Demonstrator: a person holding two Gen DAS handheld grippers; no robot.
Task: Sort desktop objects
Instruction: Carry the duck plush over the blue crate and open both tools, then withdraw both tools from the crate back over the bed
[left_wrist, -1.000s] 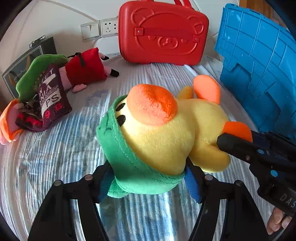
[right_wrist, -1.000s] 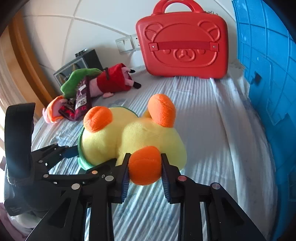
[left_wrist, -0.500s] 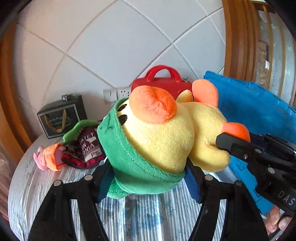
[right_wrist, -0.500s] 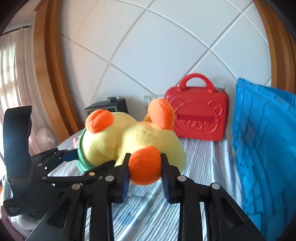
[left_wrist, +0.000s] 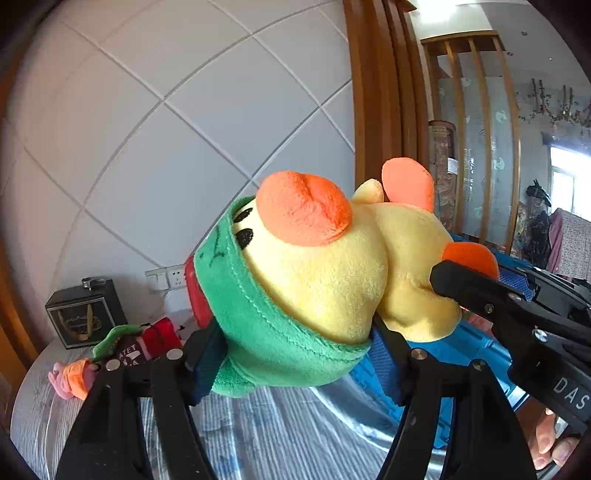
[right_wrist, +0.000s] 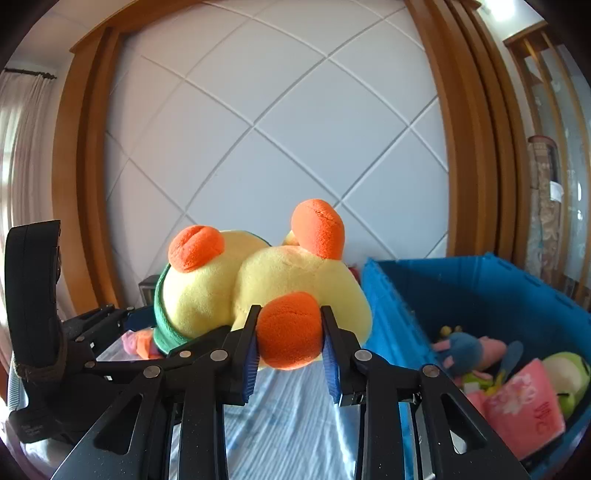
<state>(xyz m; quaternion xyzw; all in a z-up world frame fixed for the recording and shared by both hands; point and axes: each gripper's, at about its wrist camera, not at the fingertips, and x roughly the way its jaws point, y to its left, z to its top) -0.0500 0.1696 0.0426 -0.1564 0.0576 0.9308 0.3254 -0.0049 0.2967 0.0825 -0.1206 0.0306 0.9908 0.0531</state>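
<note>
A yellow plush duck (left_wrist: 332, 273) with an orange beak and a green hood hangs in the air between both grippers, well above the table. My left gripper (left_wrist: 295, 354) is shut on its green-hooded head. My right gripper (right_wrist: 290, 343) is shut on one orange foot (right_wrist: 288, 336); it also shows in the left wrist view (left_wrist: 476, 284). A blue crate (right_wrist: 461, 280) stands at the right, open at the top, with several soft toys (right_wrist: 517, 373) inside. The duck is held level with the crate's rim and to its left.
On the striped tablecloth (left_wrist: 258, 435) lie a plush doll in green, dark and red clothes (left_wrist: 122, 350) and a black gift box (left_wrist: 83, 317) by the wall. A red case (left_wrist: 195, 295) is mostly hidden behind the duck. A wooden frame edges the tiled wall.
Both grippers have lifted the duck up from the table to about crate-rim height and swung right; the crate's inside has come into the right wrist view.
</note>
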